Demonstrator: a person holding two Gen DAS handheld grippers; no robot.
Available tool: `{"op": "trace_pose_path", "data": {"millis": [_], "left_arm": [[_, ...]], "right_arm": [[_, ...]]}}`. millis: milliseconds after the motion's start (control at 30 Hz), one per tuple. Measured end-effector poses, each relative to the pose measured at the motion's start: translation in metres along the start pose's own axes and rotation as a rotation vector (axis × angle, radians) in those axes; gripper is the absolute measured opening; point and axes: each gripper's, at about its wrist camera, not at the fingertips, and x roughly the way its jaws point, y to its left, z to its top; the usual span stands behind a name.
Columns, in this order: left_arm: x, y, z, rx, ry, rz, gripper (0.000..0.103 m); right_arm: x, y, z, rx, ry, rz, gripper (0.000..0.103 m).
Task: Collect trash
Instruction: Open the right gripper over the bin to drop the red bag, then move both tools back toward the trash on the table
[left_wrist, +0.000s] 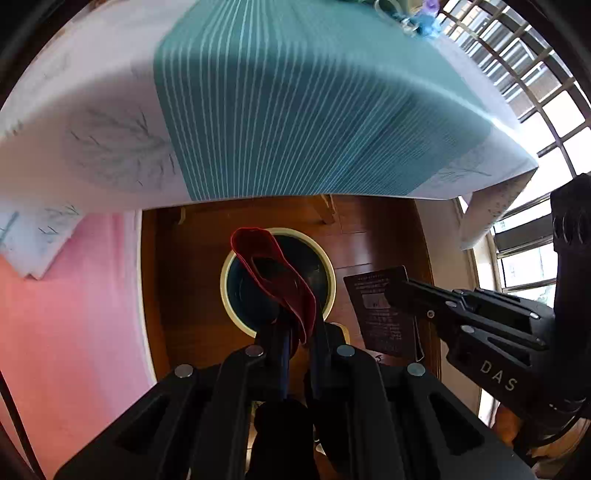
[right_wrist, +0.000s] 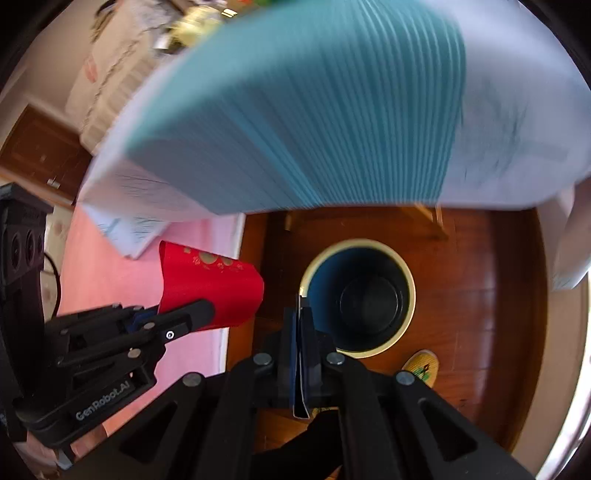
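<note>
My left gripper (left_wrist: 299, 328) is shut on a red paper envelope (left_wrist: 277, 273) with gold print, held over the round bin (left_wrist: 277, 280) on the wooden floor. It also shows in the right wrist view (right_wrist: 212, 291), left of the bin (right_wrist: 360, 295). My right gripper (right_wrist: 301, 328) is shut on a dark flat card packet (right_wrist: 300, 354), seen edge-on just left of the bin's rim. In the left wrist view that packet (left_wrist: 384, 314) is right of the bin, with the right gripper (left_wrist: 397, 295) on it. The bin is dark blue inside with a cream rim.
A table with a teal striped cloth (left_wrist: 295, 110) overhangs beyond the bin. A pink mat (left_wrist: 70, 317) lies on the left. Windows with bars (left_wrist: 535, 74) are at right. A yellow slipper (right_wrist: 421, 367) lies by the bin.
</note>
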Motion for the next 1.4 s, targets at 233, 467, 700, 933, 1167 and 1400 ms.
{"op": "trace_pose_path", "data": {"millis": [233,467,700,933,1167,1400], "left_arm": [[0.119,0.027,-0.007,-0.06,-0.009,-0.004,0.009],[0.195,0.042,-0.01,-0.059,0.022,0.054,0.049],[0.188,0.041,-0.006,-0.044,0.016,0.1,0.067],[0.123,0.026,0.003,-0.03,-0.05,0.127,0.069],[0.024,0.001,0.019,-0.015,-0.133,0.125,0.071],[-0.095,-0.023,0.03,0.035,-0.261,0.118,0.071]], "right_arm": [[0.116,-0.066,-0.004,0.101,-0.015,0.018,0.004],[0.193,-0.101,-0.011,0.103,0.079,-0.043,0.056],[0.187,-0.102,-0.018,0.102,0.091,-0.073,0.056],[0.128,-0.08,-0.006,0.086,0.035,-0.08,0.056],[0.037,-0.042,0.004,0.082,-0.015,-0.084,0.056],[-0.062,0.006,0.014,0.043,-0.078,-0.092,0.056]]}}
